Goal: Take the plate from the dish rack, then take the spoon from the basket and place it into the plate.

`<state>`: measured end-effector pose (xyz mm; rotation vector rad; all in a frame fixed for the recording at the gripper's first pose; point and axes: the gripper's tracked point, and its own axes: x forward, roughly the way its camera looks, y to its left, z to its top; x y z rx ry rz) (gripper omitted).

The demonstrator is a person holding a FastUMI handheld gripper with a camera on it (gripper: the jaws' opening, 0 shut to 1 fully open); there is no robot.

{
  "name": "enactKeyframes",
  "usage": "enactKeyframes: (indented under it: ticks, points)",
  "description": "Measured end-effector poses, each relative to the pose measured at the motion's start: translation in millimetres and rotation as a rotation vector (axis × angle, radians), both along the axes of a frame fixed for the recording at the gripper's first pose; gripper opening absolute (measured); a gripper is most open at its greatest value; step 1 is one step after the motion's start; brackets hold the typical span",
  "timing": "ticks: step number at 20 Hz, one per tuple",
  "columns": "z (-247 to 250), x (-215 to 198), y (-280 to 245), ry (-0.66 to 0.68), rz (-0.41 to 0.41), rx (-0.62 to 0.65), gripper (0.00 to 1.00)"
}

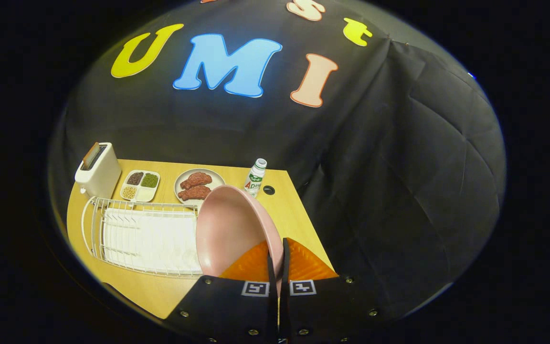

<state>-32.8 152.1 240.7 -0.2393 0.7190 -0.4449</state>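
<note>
A pink plate (229, 229) stands on edge between my fingers, its rim pinched by them. My gripper (278, 260) is shut on that rim, and the plate hangs in the air above the right end of the white wire dish rack (141, 236). The rack lies on the wooden table (294, 215) to the left of my fingers, with a white drip tray inside it and nothing standing in its slots. The plate hides the rack's right end.
Beyond the rack stand a white toaster (97, 171), a divided dish of beans and grains (140, 185), a plate of meat pieces (197, 185) and a small white bottle (255, 177). A dark round hole (269, 190) sits in the tabletop near the bottle. The table's right edge runs past my fingers.
</note>
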Motion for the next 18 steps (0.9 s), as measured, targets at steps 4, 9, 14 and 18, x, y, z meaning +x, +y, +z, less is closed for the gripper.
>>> enactKeyframes:
  ticks: [4,9,14,18]
  points:
    - [-14.0,-32.7,-15.3,0.009,0.029,0.076,0.01]
    - [-62.7,-67.4,-16.5,0.051,0.111,0.215,0.01]
    - [-125.8,-94.9,-9.6,0.130,0.156,0.370,0.02]
    - [-169.8,-105.0,3.6,0.178,0.175,0.508,0.01]
